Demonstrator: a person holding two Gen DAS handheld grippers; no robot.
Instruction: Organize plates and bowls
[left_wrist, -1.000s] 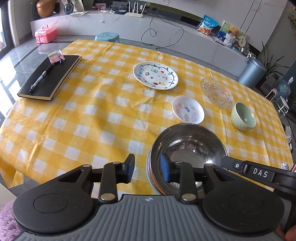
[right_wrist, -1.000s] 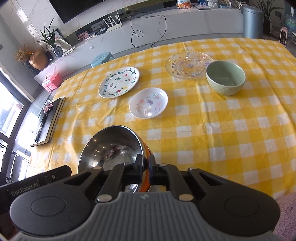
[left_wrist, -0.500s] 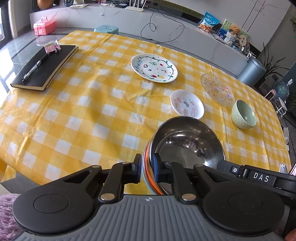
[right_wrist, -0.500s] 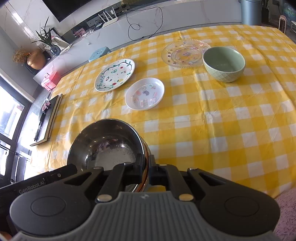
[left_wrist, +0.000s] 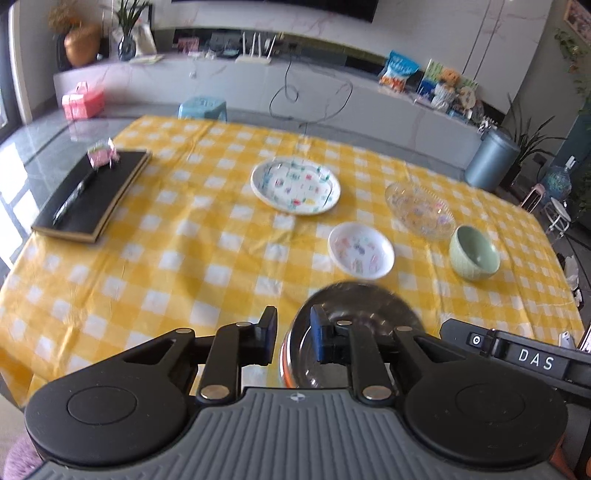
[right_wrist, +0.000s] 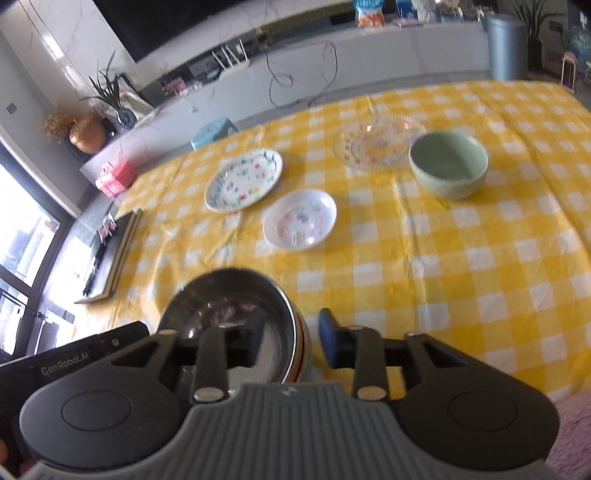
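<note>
Yellow checked cloth covered the counter. Both the left claw and right claw stood apart, straddling opposite rims of the steel bowl at six o'clock, nearest edge; the plates lay toward twelve.

Just ahead of the black fingertips, the steel bowl is shiny silver inside with an orange band round its outer wall. It sits on a tablecloth checked in yellow and white. Further out from the tool, the small dish is white with pastel motifs, the large plate white with green and multicoloured marks. Far right, the glass plate is clear with faint coloured specks, the ceramic bowl pale green. Far left lies a black notebook
</note>
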